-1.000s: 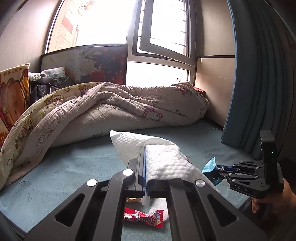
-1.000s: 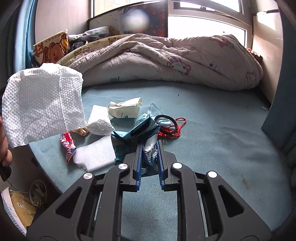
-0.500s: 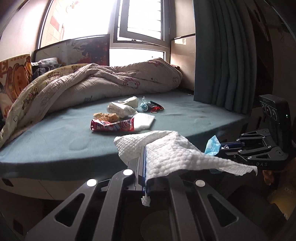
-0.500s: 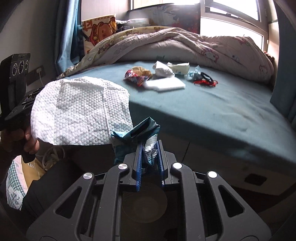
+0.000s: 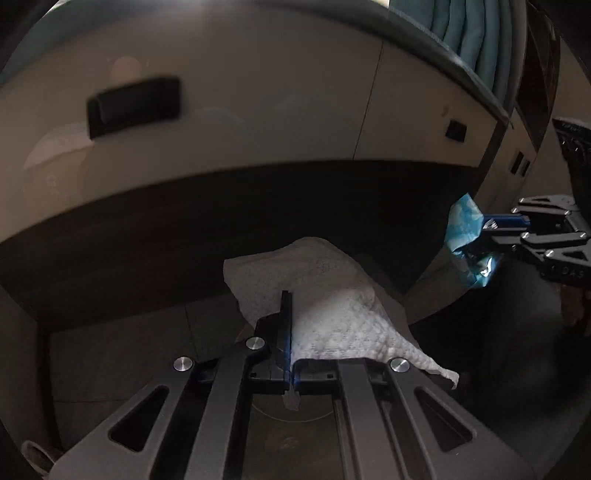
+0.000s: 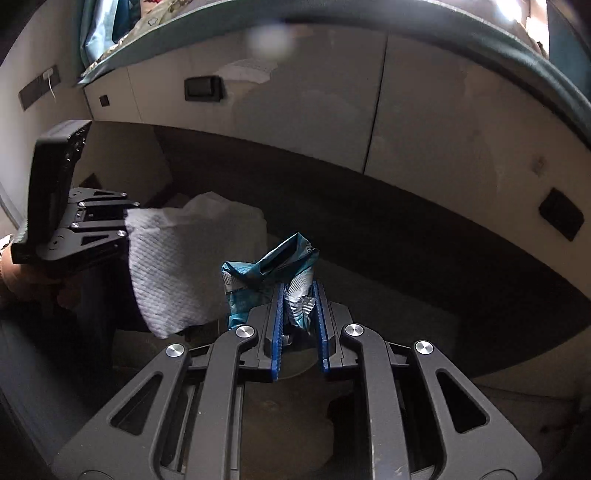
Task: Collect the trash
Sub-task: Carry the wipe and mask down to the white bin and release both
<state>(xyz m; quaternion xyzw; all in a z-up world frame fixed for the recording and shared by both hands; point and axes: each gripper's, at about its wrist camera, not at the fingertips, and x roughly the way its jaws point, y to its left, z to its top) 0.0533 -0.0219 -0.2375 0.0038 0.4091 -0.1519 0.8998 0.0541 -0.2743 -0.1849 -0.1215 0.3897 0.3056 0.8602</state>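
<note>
Left gripper (image 5: 290, 325): we see its fingers pressed together on one white paper towel (image 5: 325, 310), which drapes over the right finger and hangs off to the right.
Right gripper (image 6: 298, 306): its blue-padded fingers (image 6: 277, 325) stand a narrow gap apart, pinching one crumpled blue wrapper (image 6: 269, 269) between them; the wrapper's open end sticks up and to the left above the tips.
Count of trash: we count two pieces, one per gripper, both held in the air below the level of the bed.
Across views: from the left wrist camera the right gripper (image 5: 487, 227) shows at the right edge with the blue wrapper (image 5: 463, 225) at its tips; from the right wrist camera the left gripper (image 6: 127, 218) shows at the left with the paper towel (image 6: 166, 266) hanging from it.
Below: a round dark shape lies under both grippers; too dim for us to tell what it is.
Behind: the pale bed base (image 6: 295, 92) with dark recessed handles (image 6: 204, 88), three of them in the right wrist view, and a dark band beneath.
Farthest: the teal mattress edge (image 6: 535, 59) above, and a teal curtain (image 5: 465, 33) at upper right.
</note>
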